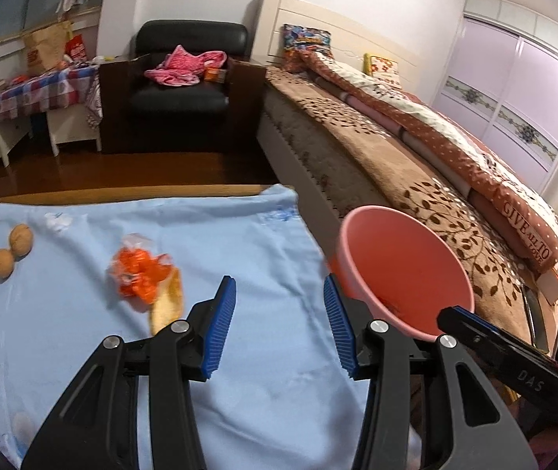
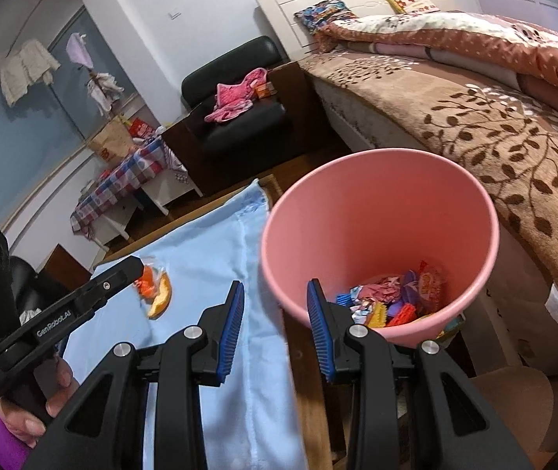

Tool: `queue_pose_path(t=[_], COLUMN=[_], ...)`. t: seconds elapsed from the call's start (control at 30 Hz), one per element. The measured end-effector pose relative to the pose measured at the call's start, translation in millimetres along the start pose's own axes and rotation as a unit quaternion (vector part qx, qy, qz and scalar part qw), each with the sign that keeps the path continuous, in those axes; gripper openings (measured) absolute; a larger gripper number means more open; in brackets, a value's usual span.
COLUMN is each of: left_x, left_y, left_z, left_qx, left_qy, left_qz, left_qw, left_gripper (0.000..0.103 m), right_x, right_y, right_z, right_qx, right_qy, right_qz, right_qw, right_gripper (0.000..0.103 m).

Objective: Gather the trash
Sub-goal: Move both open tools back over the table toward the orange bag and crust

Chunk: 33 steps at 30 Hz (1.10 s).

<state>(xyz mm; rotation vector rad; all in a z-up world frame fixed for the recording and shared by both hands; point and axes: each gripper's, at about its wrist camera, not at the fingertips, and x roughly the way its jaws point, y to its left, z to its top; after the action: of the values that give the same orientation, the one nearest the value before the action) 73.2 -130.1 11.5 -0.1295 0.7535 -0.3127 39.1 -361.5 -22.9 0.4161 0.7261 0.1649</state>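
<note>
1. Left gripper (image 1: 279, 305): jaws apart, nothing between the ribbed blue pads.
2. Right gripper (image 2: 275, 313): jaws apart and empty, over the near rim of the pink bin (image 2: 474, 211).
3. Bin: smooth tapered plastic, beside the table, crinkled wrappers (image 2: 392, 297) at its bottom.
4. Remaining trash: orange plastic bag (image 1: 141, 274) touching a curved peel (image 1: 167, 301), possibly citrus, on the soft blue cloth (image 1: 259, 235); two round nuts (image 1: 12, 250) well apart.
5. Next step, judged: close on the bag's bunched middle, lift clear without snagging cloth.
</note>
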Motion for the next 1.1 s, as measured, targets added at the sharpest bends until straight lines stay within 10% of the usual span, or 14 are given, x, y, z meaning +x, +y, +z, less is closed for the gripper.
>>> queue_pose_path(t=[1.1], left_x=[-42.0], left_y=[137.6], left_z=[-21.6], left_qx=[-0.084], left_qy=[-0.009], left_qz=[0.073], left_qw=[0.9938], left_gripper=[0.047], right_x=[73.0], right_y=[131.7], right_z=[-24.4], right_qx=[-0.115], right_qy=[0.083], right_qz=[0.096], right_qw=[0.985], right_gripper=[0.035])
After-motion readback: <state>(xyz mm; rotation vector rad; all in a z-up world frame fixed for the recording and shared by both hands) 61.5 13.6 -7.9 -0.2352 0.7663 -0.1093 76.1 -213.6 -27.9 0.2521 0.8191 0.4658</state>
